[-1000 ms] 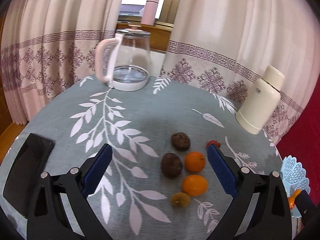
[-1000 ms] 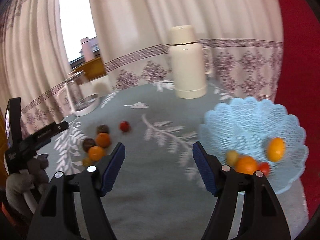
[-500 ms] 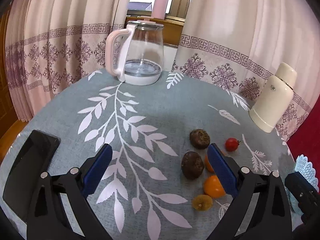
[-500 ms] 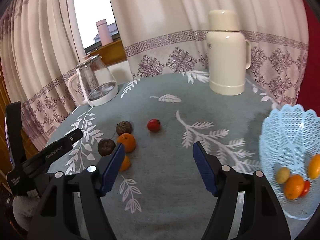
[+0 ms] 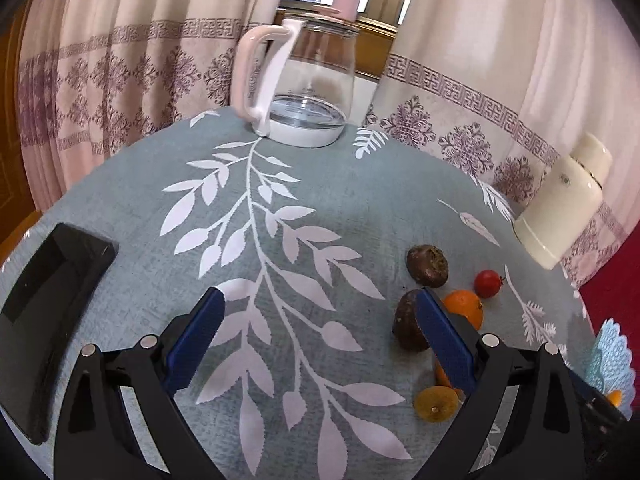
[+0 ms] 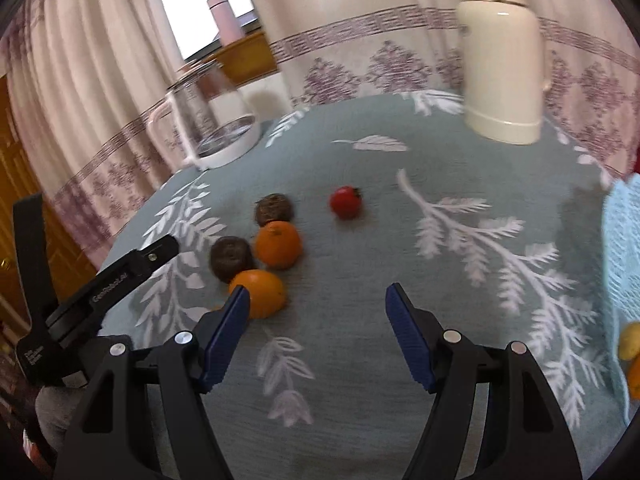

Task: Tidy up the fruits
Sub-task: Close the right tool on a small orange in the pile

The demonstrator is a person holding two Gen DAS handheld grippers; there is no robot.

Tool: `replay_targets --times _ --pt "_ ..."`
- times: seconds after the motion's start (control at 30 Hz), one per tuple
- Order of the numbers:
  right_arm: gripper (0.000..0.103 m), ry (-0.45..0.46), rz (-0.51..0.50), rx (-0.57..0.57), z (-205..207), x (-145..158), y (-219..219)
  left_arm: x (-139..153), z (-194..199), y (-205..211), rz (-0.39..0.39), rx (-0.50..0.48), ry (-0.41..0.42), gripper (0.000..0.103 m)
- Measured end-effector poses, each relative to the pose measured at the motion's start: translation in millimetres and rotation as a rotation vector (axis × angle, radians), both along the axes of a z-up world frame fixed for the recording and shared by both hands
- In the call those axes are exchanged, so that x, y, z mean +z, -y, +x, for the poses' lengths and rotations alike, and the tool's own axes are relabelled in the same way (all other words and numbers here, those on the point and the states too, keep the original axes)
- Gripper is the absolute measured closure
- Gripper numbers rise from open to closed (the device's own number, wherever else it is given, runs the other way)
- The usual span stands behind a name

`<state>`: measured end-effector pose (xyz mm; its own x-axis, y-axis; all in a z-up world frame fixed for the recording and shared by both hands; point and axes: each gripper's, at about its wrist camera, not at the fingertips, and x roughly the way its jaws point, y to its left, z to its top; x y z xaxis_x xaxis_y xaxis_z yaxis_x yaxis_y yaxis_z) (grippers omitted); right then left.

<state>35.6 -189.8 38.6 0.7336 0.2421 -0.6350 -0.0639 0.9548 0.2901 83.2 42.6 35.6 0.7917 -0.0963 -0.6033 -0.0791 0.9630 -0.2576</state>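
The job looks partly done, by my reading. A pale blue lace-patterned basket (image 6: 624, 248) sits at the right edge of the worktop (image 6: 460, 280), and in the right wrist view a yellow fruit (image 6: 630, 342) and part of an orange one show inside it at the frame edge; how many more it holds I cannot tell. Six fruits lie loose in a cluster on the grey leaf-patterned cloth: a far brown fruit (image 6: 275, 209), a near brown fruit (image 6: 230, 257), a far orange (image 6: 279, 243) touching both, a near orange (image 6: 260, 290), a small red tomato (image 6: 346, 201) a little apart to the right, and a small yellow-brown fruit (image 5: 436, 403) nearest of all, plain only in the left wrist view. The right claw (image 6: 318, 328) is spread wide and empty, its left pad just in front of the near orange, so that orange seems the likely next pick. The left claw (image 5: 318, 334) is also wide open and holds nothing, with the near brown fruit just beside its right pad. A glass kettle (image 5: 298, 80) and a cream flask (image 6: 500, 68) stand at the far side, well apart from the fruit, and a black tray (image 5: 44, 320) lies at the near left.
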Motion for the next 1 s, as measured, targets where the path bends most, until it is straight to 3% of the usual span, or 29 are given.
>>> replay_targets --times 0.17,0.23,0.53,0.67,0.8,1.0 --pt "0.037 -0.033 -0.023 0.099 18 -7 -29 -3 -1 -10 -0.045 0.031 -0.005 0.006" --pt "0.05 -0.064 -0.024 0.118 27 -14 -36 -3 -1 -11 -0.052 0.036 -0.007 0.006" --pt "0.06 -0.12 0.036 0.153 49 -26 -42 -4 0 -9 -0.04 0.025 -0.008 0.006" --pt "0.06 -0.115 0.041 0.157 46 -25 -40 -4 1 -9 -0.044 0.022 -0.012 0.006" --pt "0.06 -0.08 0.046 0.12 35 -16 -27 -4 0 -8 -0.044 0.019 -0.011 0.006" --pt "0.06 0.007 -0.05 -0.035 12 -2 6 -3 -1 -3 -0.02 0.005 -0.002 0.006"
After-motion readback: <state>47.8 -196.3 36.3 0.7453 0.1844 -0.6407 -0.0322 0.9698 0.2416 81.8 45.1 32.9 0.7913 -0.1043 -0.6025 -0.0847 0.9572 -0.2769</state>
